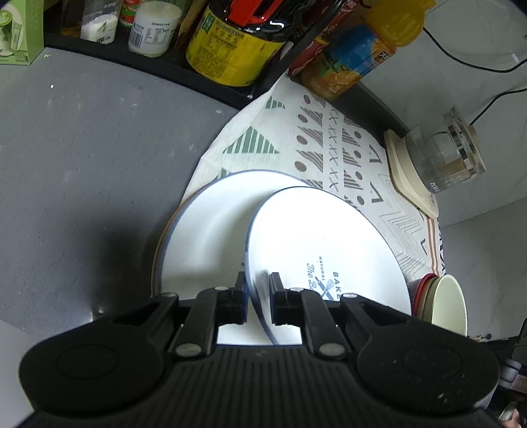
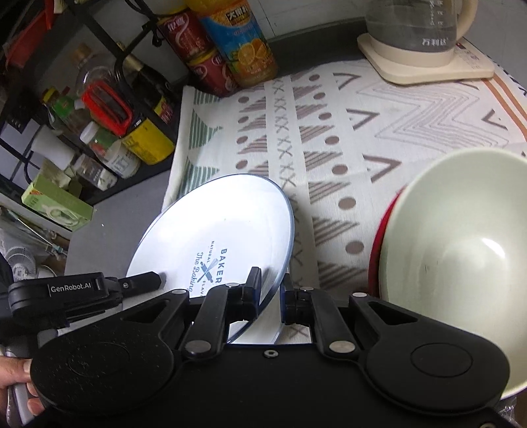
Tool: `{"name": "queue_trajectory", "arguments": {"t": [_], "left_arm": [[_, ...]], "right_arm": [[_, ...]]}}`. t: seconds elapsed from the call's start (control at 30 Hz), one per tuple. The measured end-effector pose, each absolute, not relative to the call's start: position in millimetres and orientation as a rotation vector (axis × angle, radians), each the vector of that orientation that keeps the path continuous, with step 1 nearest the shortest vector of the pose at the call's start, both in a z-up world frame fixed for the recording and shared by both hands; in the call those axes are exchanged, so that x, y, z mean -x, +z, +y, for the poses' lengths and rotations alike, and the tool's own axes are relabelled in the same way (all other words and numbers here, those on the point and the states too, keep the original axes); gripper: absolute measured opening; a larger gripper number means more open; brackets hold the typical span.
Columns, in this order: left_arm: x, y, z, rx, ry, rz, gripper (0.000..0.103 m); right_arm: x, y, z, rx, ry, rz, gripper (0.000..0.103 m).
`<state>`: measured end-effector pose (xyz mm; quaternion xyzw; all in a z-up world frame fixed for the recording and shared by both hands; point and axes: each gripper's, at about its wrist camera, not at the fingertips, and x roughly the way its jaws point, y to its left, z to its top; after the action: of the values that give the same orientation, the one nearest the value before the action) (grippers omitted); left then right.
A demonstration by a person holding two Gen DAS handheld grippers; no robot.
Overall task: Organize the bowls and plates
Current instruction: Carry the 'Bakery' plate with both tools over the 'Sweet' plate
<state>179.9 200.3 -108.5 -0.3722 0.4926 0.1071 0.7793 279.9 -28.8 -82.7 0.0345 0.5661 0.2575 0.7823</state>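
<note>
Both grippers are carrying one white plate with blue "BAKER" print [image 1: 322, 243] together. The left gripper [image 1: 258, 283] is pinched tight on the plate's near rim, one finger on each face. The right gripper [image 2: 270, 284] is pinched on the rim too, a bit farther round the near edge. In the right wrist view the left gripper shows at the plate's left edge, and part of a hand [image 2: 16, 378] holds a handle at the bottom left.

The plate is tilted, with its far edge up. It hangs over a bigger white plate with a blue rim [image 1: 210, 224] that lies flat on the near left corner of the patterned cloth [image 1: 355, 145]. I cannot tell if the two plates touch yet.

The step looks like stacking the printed plate on the big one. Next, the plate needs to be tipped flat, moved over the middle of the big plate, and set down softly before both grippers let go.

A pale green bowl [image 2: 461, 253] sits inside a red bowl [image 2: 378, 237] just to the right, near the right gripper. A glass kettle [image 2: 415, 29] stands at the far right corner of the cloth, and bottles and cans [image 2: 243, 42] stand at its far edge.
</note>
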Motion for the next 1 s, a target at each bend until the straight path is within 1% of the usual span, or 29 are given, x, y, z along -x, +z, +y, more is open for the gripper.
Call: {"name": "queue_trajectory", "arguments": {"t": [0.7,0.9,1.0], "left_arm": [[-172.0,-122.4,194.3,0.683,0.233,1.123,0.012],[-172.1,-122.2,194.7,0.596,0.297,1.127,0.012],[-171.1,-121.9,200.4,0.597,0.300,1.118,0.010]], "right_arm": [[-256.1,-98.4,-14.2,0.045,0.516,1.221,0.013],[-257.2,-102.8,-12.7,0.068,0.513,1.241,0.014],[-255.9,-103.9,-12.3,0.074,0.520,1.235,0.014]]}}
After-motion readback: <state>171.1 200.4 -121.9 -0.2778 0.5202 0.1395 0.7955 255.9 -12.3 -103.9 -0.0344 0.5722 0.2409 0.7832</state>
